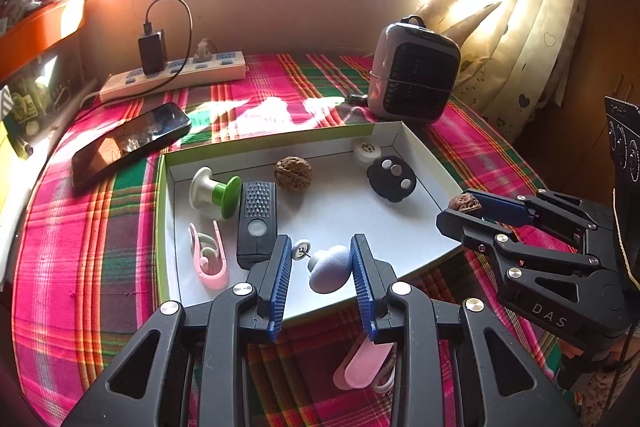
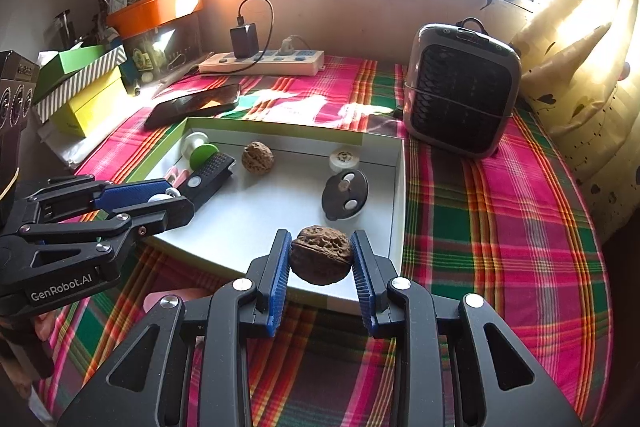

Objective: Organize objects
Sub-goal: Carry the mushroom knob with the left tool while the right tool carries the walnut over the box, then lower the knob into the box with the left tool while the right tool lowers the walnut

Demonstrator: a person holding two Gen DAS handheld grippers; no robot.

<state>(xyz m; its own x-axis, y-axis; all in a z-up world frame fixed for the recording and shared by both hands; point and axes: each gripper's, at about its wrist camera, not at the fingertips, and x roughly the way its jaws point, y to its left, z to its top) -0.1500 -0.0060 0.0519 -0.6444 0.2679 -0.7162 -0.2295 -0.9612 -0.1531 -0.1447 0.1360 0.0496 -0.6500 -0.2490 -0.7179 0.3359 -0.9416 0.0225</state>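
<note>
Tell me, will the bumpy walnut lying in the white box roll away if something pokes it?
Probably a little. The walnut is round, so a poke should set it rolling, though its wrinkled shell likely slows it. The white box has raised walls, which would probably stop it. It looks hard, not squishy.

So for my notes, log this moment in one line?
left gripper: holds pale blue egg-shaped knob | right gripper: holds brown walnut | over white tray

A woven, matt plaid cloth is spread over the bench. The shallow tray is seen as smooth white card. The walnut is rough and deeply wrinkled, and ribbed blue pads line the matt black plastic jaws. The phone is glossy glass. The pale egg-shaped piece is perhaps finely textured fabric.
</note>
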